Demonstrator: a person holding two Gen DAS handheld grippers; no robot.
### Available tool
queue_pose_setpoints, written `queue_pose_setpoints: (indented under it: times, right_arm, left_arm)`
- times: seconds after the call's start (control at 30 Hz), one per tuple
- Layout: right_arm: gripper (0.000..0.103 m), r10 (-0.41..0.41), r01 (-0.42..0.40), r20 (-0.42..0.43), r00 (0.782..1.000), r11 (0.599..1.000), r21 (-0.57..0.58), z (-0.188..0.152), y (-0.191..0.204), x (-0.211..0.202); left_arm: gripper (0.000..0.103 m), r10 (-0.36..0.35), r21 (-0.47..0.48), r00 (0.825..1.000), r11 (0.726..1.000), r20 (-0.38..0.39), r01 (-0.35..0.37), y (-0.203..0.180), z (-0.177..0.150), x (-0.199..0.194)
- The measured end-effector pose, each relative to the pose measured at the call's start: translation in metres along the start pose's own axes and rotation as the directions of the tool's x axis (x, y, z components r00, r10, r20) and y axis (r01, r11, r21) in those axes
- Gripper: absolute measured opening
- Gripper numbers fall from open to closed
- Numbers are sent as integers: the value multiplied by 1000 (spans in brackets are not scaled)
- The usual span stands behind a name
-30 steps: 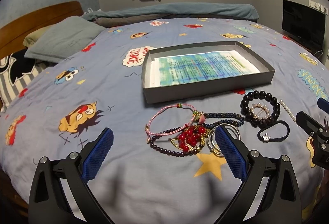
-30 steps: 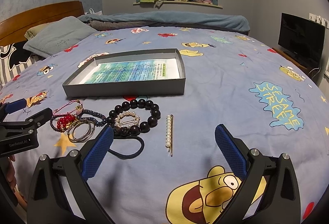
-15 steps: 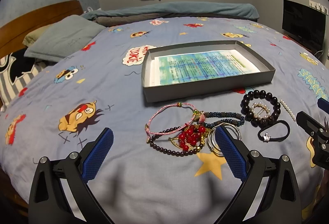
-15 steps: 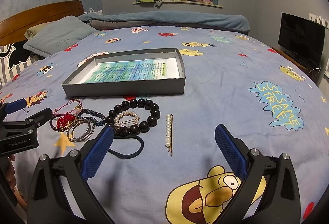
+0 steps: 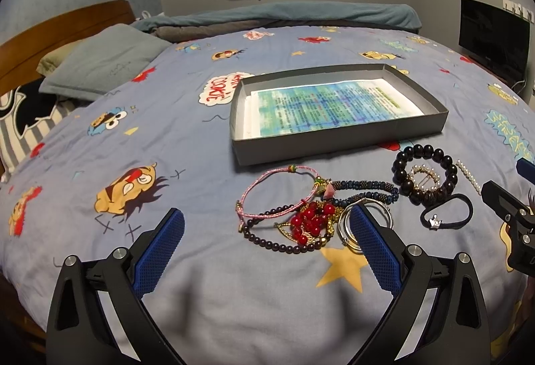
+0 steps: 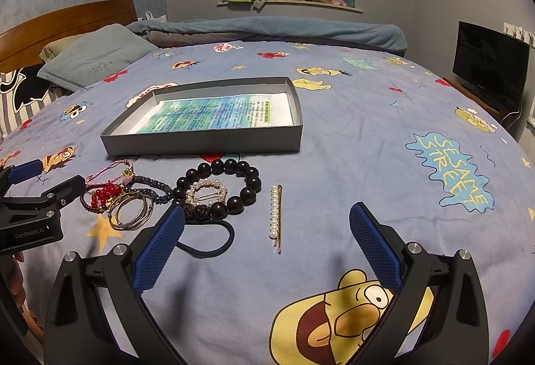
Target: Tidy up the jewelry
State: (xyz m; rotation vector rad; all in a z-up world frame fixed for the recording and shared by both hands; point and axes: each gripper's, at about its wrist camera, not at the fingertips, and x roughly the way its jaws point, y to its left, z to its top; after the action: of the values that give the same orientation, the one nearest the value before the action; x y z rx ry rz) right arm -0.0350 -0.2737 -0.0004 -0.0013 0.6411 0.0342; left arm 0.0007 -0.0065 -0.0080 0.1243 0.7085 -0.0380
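A shallow grey box (image 5: pixel 334 142) (image 6: pixel 207 144) with a printed sheet inside lies on the bed. In front of it is a pile of jewelry: a pink cord bracelet (image 5: pixel 267 187), red beads (image 5: pixel 309 219) (image 6: pixel 105 192), silver bangles (image 5: pixel 346 227) (image 6: pixel 130 211), a black bead bracelet (image 5: pixel 424 172) (image 6: pixel 217 184) around a pearl clip (image 6: pixel 205 192), a black hair tie (image 5: pixel 448 214) (image 6: pixel 214 239) and a pearl hairpin (image 6: pixel 276 212). My left gripper (image 5: pixel 265 243) is open, just short of the pile. My right gripper (image 6: pixel 265 243) is open, hovering before the hairpin.
The bed has a blue cartoon-print sheet (image 6: pixel 367 130). Pillows (image 5: pixel 100 64) and a wooden headboard (image 5: pixel 50 33) are at the left. A folded blanket (image 6: pixel 267 28) lies at the far side. A black TV (image 6: pixel 490 64) stands at the right.
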Motion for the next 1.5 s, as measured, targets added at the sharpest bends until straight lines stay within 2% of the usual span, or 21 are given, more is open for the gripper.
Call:
queue_pose_setpoints:
  times: [0.33,0.5,0.67,0.9,1.0,1.07,1.2,1.27,1.43,1.5]
  right_arm:
    - [98,-18,18,3,1000,1000,-5,2,-1,5]
    - [97,-21,22,16,1000,1000,-13,8,-5,18]
    - [97,29,-29,20,999,999,22,18,-14,33]
    - [97,43,-44,-20,999,999,-27,26,-2,57]
    - [85,49,-51,-50,998,998,-36,25,3,66]
    - [79,50,-52,-68,996,998,-34,25,5,72]
    - [65,62,-66,-88,994,997,-35,26,7,79]
    - [58,68,-72,-102,992,997,-35,25,8,83]
    - [45,79,-83,-123,989,996,-24,26,7,88]
    - [36,77,-81,-137,988,996,-23,25,7,92]
  left_arm:
    - [98,-89,-32,996,996,-19,88,23,6,15]
    - [98,-70,-55,998,996,-1,70,44,14,31]
    - [98,-82,-52,995,996,-54,79,58,15,58]
    - [95,-94,-34,992,995,-83,91,58,12,78]
    - [89,-106,-37,990,994,-95,102,58,12,86]
    - [69,-132,-48,985,991,-109,127,61,12,92]
    - [55,-153,-20,983,988,-101,152,59,11,92]
    - [44,-164,6,982,986,-91,165,56,10,88]
    - [38,-174,56,980,982,-94,179,47,9,90]
    - [35,-184,50,977,980,-110,191,47,9,95]
